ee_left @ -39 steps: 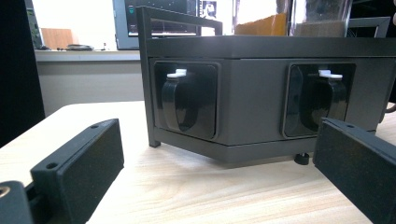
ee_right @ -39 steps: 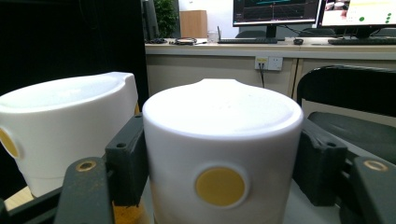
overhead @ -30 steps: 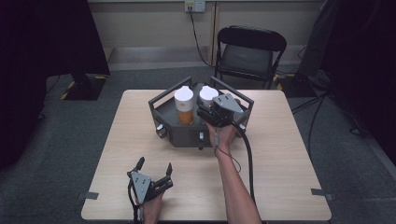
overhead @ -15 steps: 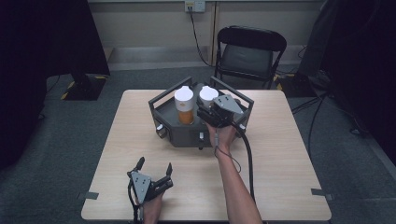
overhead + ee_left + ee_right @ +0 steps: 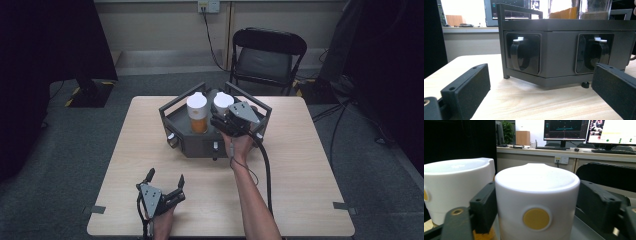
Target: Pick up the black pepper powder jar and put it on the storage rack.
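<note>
Nothing has shifted: right claw stays around the white-lidded jar
Its jaws flank the lid at the black dispenser's two o'clock; left claw rests spread apart at the worktop's seven o'clock

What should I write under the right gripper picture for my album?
Right gripper with its black jaws around a white round lid with a yellow dot, a second white lid beside it.

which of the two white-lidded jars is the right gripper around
The right-hand jar, with brown contents; the right gripper straddles its lid. The orange-filled jar stands free beside it.
</note>
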